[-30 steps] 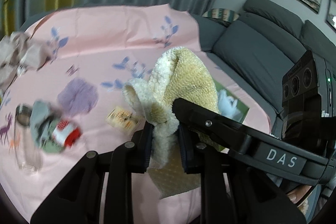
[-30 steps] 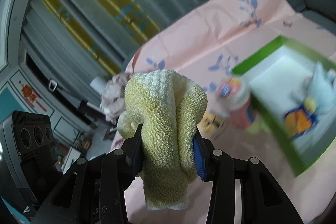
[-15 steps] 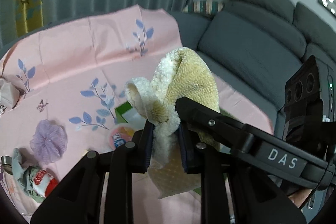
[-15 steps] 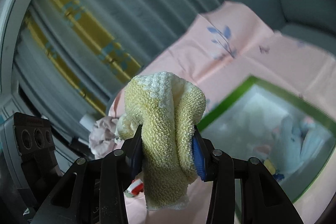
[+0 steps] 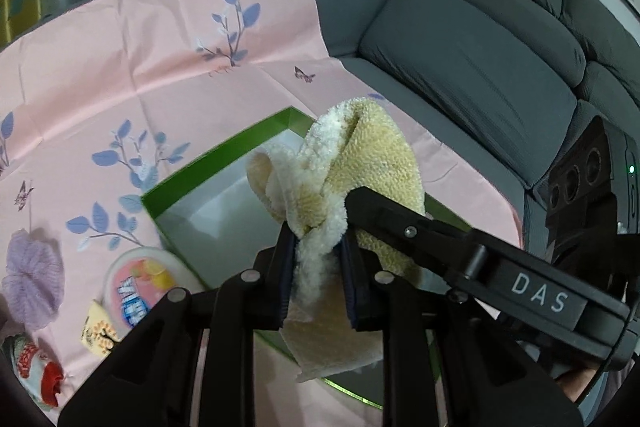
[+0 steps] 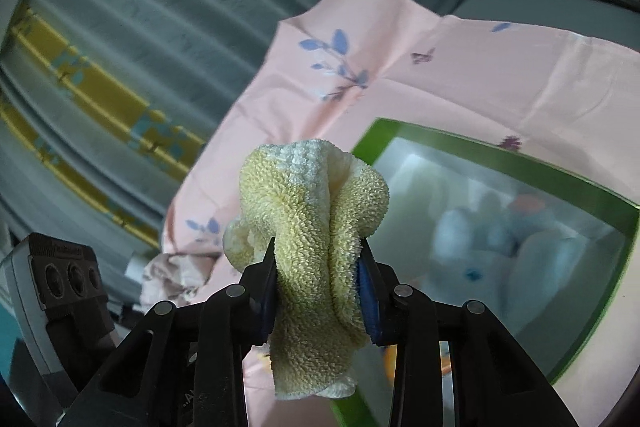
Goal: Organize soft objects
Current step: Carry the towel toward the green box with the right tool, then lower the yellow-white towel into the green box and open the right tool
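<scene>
A yellow and white fluffy towel is bunched between both grippers and held in the air. My left gripper is shut on one part of it. My right gripper is shut on another part of the towel. Below the towel lies an open green box with a white inside, on the pink cloth. In the right wrist view the box holds a blurred pale blue plush toy. The right gripper's black body crosses the left wrist view.
On the pink floral cloth left of the box lie a round pink tub, a small yellow packet, a purple knitted piece and a red and white soft item. A grey sofa stands right; a crumpled pink cloth lies far left.
Both grippers have carried the towel to the right, from over the loose items to above the green box. The grip on the towel has not changed.
</scene>
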Tool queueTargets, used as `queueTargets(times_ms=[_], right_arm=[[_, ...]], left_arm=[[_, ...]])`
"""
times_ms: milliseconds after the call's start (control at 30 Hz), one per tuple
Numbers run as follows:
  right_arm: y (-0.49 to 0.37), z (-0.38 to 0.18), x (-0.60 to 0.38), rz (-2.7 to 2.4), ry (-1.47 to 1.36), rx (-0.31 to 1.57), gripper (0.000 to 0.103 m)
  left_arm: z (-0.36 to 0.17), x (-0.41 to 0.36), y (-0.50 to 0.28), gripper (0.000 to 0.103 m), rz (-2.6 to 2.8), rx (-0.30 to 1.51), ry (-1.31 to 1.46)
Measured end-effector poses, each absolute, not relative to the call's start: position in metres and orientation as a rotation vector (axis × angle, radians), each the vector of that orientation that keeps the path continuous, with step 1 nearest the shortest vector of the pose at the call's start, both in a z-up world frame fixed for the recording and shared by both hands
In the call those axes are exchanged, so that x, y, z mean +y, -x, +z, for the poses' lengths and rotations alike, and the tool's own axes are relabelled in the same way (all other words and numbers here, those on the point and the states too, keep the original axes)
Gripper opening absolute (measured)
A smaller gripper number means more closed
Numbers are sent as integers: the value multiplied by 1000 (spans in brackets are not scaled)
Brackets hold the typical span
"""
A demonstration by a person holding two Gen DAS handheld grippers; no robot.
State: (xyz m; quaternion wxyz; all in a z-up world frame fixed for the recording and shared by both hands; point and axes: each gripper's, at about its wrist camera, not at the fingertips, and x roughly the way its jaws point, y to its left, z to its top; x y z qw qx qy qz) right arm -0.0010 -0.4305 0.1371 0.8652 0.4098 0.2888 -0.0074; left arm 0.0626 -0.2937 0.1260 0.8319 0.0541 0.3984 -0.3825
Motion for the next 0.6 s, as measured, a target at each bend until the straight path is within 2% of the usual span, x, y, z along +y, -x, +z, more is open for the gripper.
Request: queueTargets(times_ms=[600], right_arm=[[-4,124,-447,-180,-844,618,35]], left_arm=[[104,-316,-73,23,-792,883,-113]])
